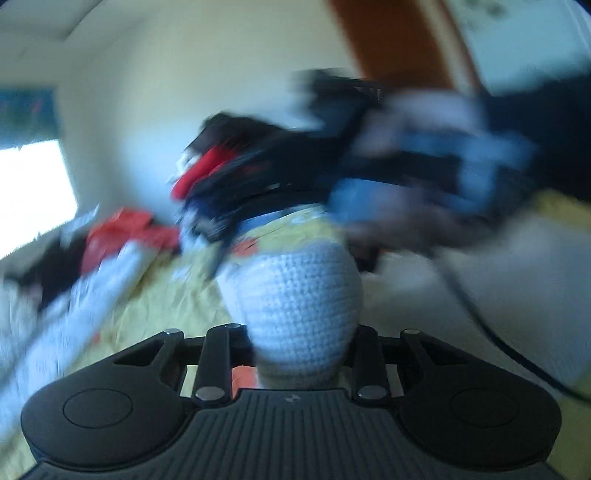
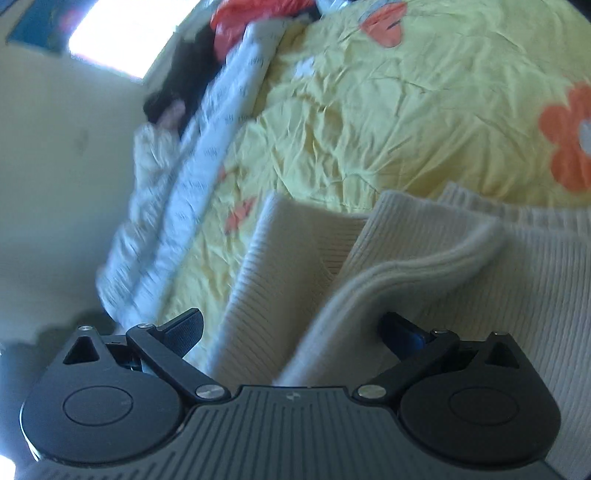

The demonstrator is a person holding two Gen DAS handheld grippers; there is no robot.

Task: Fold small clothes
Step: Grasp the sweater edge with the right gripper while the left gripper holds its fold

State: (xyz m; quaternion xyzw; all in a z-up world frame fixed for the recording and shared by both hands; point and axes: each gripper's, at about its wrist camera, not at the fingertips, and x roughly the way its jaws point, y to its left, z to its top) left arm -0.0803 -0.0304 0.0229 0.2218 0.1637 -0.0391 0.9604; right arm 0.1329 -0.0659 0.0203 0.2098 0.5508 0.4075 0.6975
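In the left wrist view my left gripper (image 1: pixel 295 347) is shut on a white crocheted knit piece (image 1: pixel 299 291) that bulges up between the fingers. A blurred blue and black shape, probably my right gripper and the hand holding it (image 1: pixel 424 177), passes above it. In the right wrist view my right gripper (image 2: pixel 291 328) is open, its fingers spread wide. A cream ribbed knit garment (image 2: pixel 424 258) lies on the bed with a folded ridge running between the fingers.
A yellow bedsheet with orange flowers (image 2: pixel 406 110) covers the bed. A white patterned quilt (image 2: pixel 192 177) is rolled along its left side. Red clothes (image 2: pixel 236 22) and black clothes (image 2: pixel 177 85) lie at the far end near a bright window (image 2: pixel 122 33).
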